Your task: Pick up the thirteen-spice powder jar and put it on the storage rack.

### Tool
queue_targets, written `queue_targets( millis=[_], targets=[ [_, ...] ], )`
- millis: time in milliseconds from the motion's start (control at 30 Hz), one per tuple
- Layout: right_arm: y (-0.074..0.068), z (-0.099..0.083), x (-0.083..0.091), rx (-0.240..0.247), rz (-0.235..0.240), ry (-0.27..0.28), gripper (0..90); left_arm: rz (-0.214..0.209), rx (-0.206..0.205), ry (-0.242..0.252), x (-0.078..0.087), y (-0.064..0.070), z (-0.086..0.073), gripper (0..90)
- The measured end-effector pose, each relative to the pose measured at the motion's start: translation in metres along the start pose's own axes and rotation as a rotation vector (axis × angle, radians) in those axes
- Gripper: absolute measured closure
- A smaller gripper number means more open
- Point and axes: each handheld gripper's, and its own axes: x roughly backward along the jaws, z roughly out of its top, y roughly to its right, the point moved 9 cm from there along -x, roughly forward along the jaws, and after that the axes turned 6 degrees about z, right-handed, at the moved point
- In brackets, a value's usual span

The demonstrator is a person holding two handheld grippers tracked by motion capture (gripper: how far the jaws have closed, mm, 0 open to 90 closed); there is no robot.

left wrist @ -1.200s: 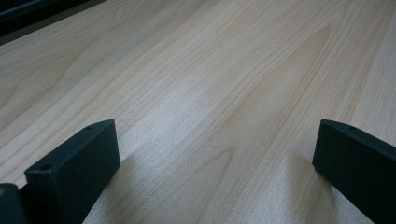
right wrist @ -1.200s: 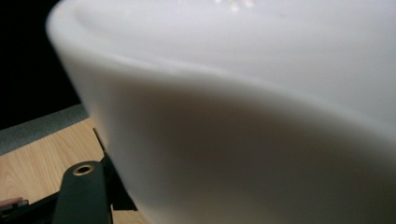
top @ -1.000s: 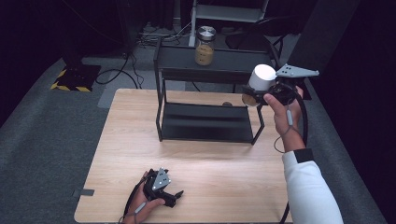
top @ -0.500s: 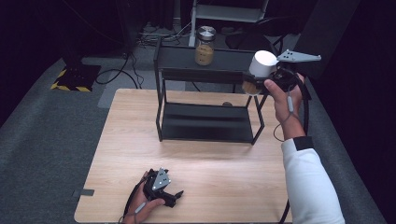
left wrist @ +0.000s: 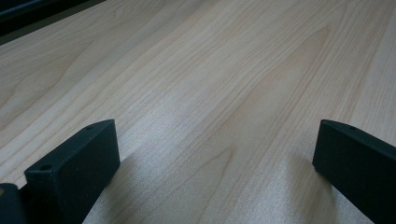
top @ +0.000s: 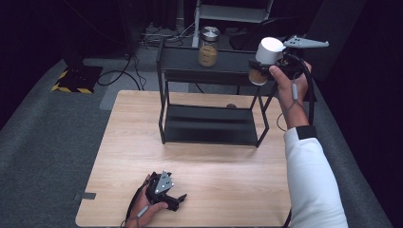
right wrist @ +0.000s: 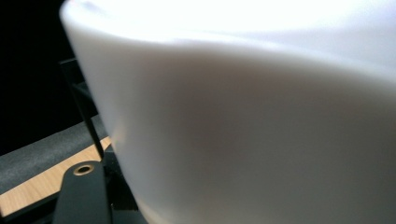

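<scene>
Our right tongs (top: pixel 266 66), clamped on the white-lidded jar (top: pixel 264 59), have risen from beside the shelf (top: pixel 190 59) to its top level, near placement. Our left tongs (top: pixel 164 190) rest wide apart on the worktop (top: pixel 228 175).

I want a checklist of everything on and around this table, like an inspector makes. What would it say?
Surface: light wooden table, bare around the left gripper.
Job's things: white-lidded jar with brownish contents, held up at the right end of the top shelf of the black rack; silver-lidded jar stands on that top shelf.
Clutter: one small dark thing on the table behind the rack, too small to identify.
Grippers: right gripper is shut on the white-lidded jar; left gripper rests low on the table, jaws wide apart, holding nothing.
Cables: a cable trails along the right forearm; more cables lie on the floor behind.
Surroundings: grey carpet, yellow-black striped marking, dark backdrop.
</scene>
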Motion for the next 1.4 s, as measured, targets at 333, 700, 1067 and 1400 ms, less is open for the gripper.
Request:
queue_targets(
  millis=[333, 700, 1067, 1400],
  targets=[
    [0.012, 0.011, -0.014, -0.017, -0.042, -0.004, 29.8, -0.001, 0.000, 0.000, 0.000, 0.000, 0.000, 0.3],
    [0.025, 0.014, -0.036, -0.053, -0.095, 0.005, 29.9, 0.000, -0.001, 0.000, 0.000, 0.000, 0.000, 0.3],
    [0.033, 0.011, -0.051, -0.099, -0.155, -0.007, 29.9, -0.001, -0.002, 0.000, 0.000, 0.000, 0.000, 0.3],
    [0.034, 0.013, -0.059, -0.105, -0.163, -0.019, 29.6, -0.001, -0.002, 0.000, 0.000, 0.000, 0.000, 0.3]
  ],
)
